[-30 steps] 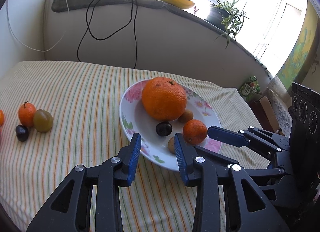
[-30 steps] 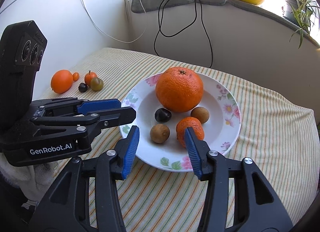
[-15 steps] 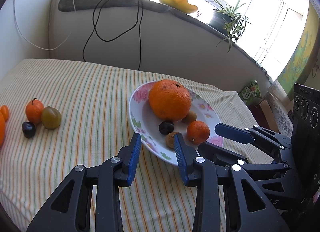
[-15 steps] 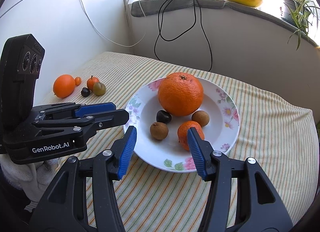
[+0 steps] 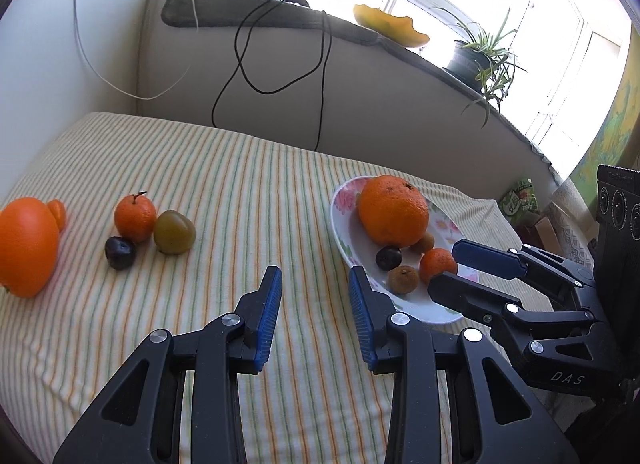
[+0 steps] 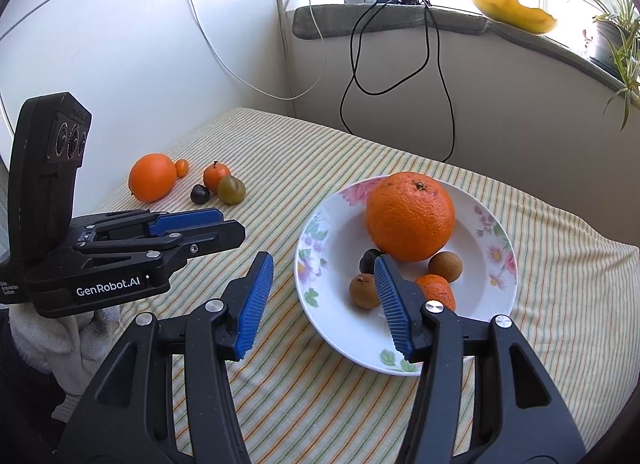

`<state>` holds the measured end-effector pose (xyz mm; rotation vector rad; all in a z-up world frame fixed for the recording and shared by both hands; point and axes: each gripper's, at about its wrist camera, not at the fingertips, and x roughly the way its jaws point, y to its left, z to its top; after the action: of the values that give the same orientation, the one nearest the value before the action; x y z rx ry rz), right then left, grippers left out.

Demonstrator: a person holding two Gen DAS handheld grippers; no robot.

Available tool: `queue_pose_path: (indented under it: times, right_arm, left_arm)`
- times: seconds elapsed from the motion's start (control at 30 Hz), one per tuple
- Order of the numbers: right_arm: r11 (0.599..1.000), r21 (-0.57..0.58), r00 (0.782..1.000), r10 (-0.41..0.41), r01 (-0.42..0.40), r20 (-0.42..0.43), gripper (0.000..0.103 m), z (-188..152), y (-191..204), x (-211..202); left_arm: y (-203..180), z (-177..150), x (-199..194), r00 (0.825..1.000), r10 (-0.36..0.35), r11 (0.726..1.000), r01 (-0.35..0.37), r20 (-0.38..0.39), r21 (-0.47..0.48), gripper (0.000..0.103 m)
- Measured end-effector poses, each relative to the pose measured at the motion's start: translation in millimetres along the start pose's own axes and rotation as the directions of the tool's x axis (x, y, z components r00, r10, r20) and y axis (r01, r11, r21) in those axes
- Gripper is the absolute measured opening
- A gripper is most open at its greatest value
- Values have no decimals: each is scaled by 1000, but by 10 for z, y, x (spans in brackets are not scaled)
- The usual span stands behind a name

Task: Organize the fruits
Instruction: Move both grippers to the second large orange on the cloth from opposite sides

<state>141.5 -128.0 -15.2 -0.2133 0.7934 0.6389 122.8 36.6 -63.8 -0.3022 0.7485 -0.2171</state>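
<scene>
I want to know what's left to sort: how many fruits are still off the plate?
5, grouped on the cloth: big orange, tiny orange fruit, mandarin, dark plum, green fruit. None appear hidden.

The left gripper [image 6: 224, 225], at the frame's left, reads "GenRobot.AI". The right gripper [image 5: 460, 264], lower right, reads "DAS".
</scene>
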Motion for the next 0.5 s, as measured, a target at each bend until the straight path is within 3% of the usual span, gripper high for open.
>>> queue_pose_path:
  times: [0.5]
  right_arm:
    - [997, -39, 997, 67, -68, -23, 55, 187, 289, 209]
  left_arm:
    - [613, -91, -304, 992, 119, 991, -117, 28, -68, 33]
